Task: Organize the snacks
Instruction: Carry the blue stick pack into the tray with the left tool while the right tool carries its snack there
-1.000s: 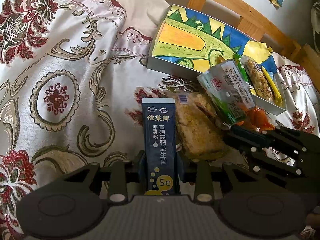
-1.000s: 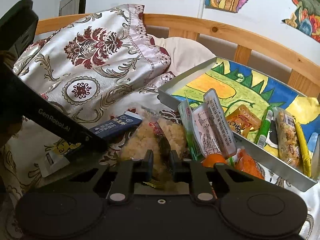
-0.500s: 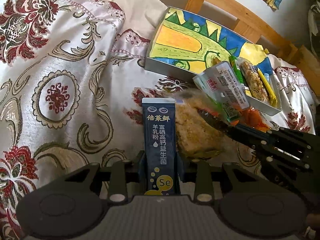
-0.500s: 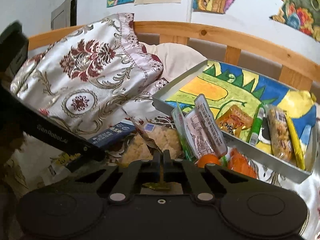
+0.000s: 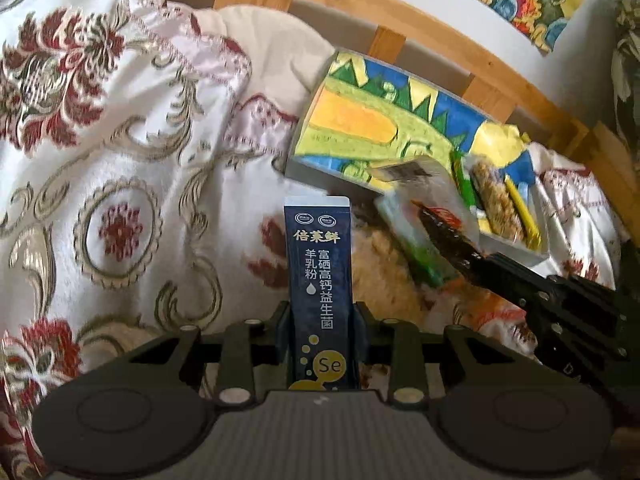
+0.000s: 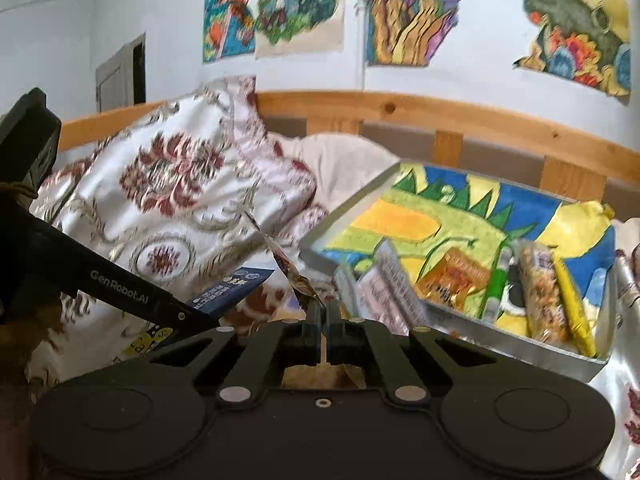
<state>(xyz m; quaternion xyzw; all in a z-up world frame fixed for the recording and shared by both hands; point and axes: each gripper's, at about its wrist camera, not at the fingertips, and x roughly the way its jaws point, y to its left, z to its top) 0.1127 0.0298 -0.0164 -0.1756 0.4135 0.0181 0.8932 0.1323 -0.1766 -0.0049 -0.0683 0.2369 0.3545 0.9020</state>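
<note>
Left wrist view: your left gripper (image 5: pixel 320 334) holds a dark blue sachet (image 5: pixel 319 276) between its fingers; the sachet stands upright along the finger line, its white top edge pointing toward the tray.
Left fingers: closed narrow against both long sides of the sachet.
Right wrist view: your right gripper (image 6: pixel 321 322) has its fingers pressed almost together on the crinkled edge of a clear snack bag (image 6: pixel 288 264).
Snack bag: in the left view it is a blurred tan mass (image 5: pixel 384 276) lying just right of the sachet, on the bedspread (image 5: pixel 120 168); you cannot tell whether it is lifted off the cloth.
Right gripper, seen from the left: its black fingers (image 5: pixel 452 240) reach in from the right, above the snack bag and in front of the tray's near edge.
Tray: a shallow box with a bright painted lining (image 6: pixel 440 216) sits on the bed against the wooden bed rail (image 6: pixel 440 116).
Tray contents: an orange packet (image 6: pixel 456 280), a green stick (image 6: pixel 496 286), a long grain bar (image 6: pixel 540 292) and a yellow stick (image 6: pixel 572 300) lie at its right end.
Leaning packets: a green-edged packet (image 5: pixel 416 240) and a white printed packet (image 6: pixel 396 288) rest against the tray's near wall.
Wall: coloured drawings (image 6: pixel 280 4) hang above the rail.
</note>
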